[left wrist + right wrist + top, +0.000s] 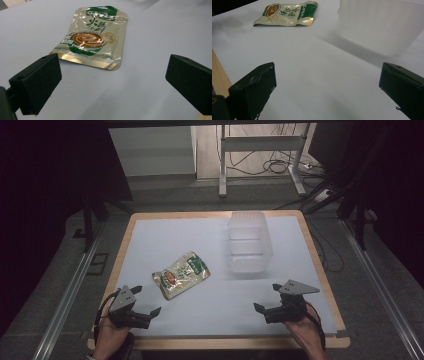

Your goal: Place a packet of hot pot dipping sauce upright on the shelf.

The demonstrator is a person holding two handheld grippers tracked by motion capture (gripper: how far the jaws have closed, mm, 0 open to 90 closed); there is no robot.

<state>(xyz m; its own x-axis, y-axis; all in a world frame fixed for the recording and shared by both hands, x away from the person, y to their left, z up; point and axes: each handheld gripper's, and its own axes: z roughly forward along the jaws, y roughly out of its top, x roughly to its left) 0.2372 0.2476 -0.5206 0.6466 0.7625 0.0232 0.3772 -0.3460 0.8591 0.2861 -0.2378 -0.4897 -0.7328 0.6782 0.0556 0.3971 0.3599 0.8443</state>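
The left gripper (148, 301) sits at the near left of the table with its jaws spread wide and nothing between them, aimed toward one o'clock at the snack pouch (180, 275), which lies flat on the white sheet (165, 237) a little left of centre; in the left gripper view the pouch (92, 37) fills the gap ahead at twelve o'clock, near but not touched, so this looks like the line-up for a pick. The right gripper (267, 297) rests at the near right, also spread and empty, pointing toward eleven o'clock, probably held clear so the other hand can work. From the pouch, the translucent plastic container (248, 242) stands at about two o'clock, apart from it and likely the place the pouch is meant to go; whether it is open on top is hard to tell through the haze of its walls. The sheet covers a wooden tabletop (320, 270) whose edge shows all round. The room is dim, with a grey floor, a metal desk frame (260, 150) and loose cables (277, 167) at twelve o'clock.
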